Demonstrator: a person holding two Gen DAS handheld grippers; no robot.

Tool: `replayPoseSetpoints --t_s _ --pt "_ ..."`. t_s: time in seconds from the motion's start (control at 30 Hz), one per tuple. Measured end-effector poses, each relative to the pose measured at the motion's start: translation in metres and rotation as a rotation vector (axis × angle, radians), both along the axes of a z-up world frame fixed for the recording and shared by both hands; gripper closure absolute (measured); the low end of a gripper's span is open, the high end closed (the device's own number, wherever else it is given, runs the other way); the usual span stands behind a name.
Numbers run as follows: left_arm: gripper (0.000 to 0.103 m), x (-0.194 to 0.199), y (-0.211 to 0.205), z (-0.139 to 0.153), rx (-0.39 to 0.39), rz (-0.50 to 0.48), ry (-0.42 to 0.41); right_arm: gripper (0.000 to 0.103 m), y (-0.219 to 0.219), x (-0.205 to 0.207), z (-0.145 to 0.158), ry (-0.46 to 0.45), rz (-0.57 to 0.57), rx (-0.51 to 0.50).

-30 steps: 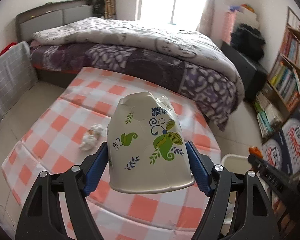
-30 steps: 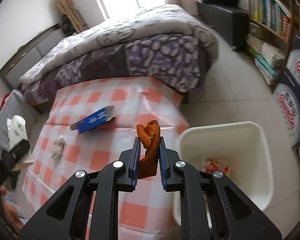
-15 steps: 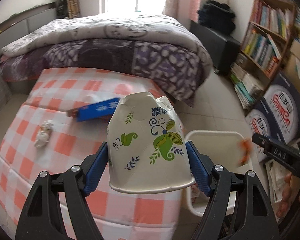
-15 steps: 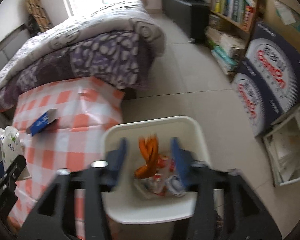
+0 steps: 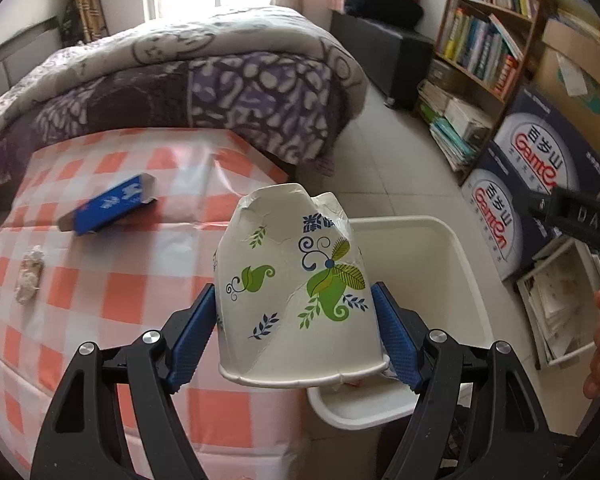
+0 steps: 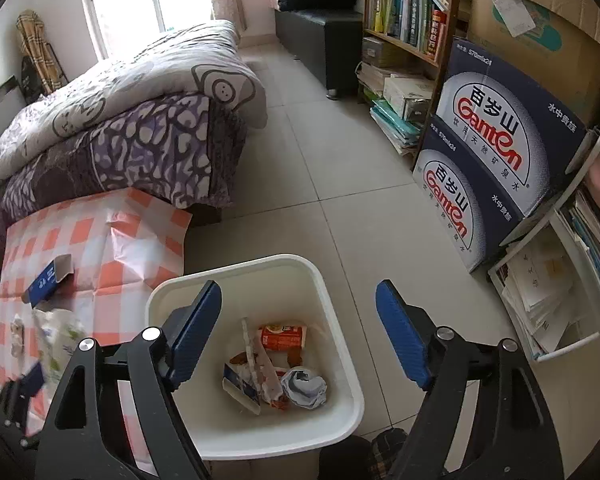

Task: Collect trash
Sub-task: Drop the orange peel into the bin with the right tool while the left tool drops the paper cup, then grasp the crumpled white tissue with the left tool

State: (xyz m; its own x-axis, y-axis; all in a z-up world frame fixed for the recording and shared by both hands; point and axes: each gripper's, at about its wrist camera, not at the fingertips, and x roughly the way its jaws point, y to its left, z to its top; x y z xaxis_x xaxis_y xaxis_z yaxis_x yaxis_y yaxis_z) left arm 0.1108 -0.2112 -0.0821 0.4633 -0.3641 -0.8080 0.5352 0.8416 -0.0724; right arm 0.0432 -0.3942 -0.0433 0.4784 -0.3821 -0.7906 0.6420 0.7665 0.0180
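My left gripper is shut on a crumpled white paper cup with green leaf prints, held upside down over the table's right edge, next to the white trash bin. My right gripper is open and empty above the same bin, which holds an orange peel, a red carton, crumpled paper and wrappers. A blue box and a small paper wad lie on the checked tablecloth. The cup shows blurred at the left in the right wrist view.
A bed with a purple quilt stands behind the table. Blue water cartons, a bookshelf and a white rack of papers line the right side. Tiled floor lies between bed and shelves.
My right gripper swung from the table to over the bin, opened and dropped the orange peel into it. My left gripper carried the cup rightward to the bin's edge.
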Motion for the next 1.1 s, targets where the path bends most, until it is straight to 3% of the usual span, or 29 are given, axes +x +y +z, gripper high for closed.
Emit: replayPoseSetpoints --t_s 0.17,0.27,0.53,0.7,0.93,1.1 --pt "0.024 -0.004 -0.016 -0.010 -0.033 -0.078 0.050 0.024 -0.006 -0.004 0.002 -0.006 -0.021 0.001" --pt "0.015 -0.009 -0.021 -0.012 -0.043 -0.117 0.064 0.023 -0.008 -0.004 0.002 -0.011 -0.034 0.011" --pt "0.012 0.000 -0.002 -0.012 -0.007 -0.089 0.057 0.015 0.005 0.004 0.001 -0.019 -0.021 0.030" --pt "0.012 0.035 0.034 -0.019 0.104 0.042 0.031 0.011 0.017 0.011 -0.003 -0.005 0.009 0.045" --pt "0.012 0.126 0.141 -0.040 0.282 0.337 -0.006 0.011 0.037 0.026 -0.011 0.040 0.080 0.011" --pt "0.013 0.171 0.217 -0.056 0.283 0.495 0.048 0.011 0.059 0.042 -0.016 0.063 0.164 -0.052"
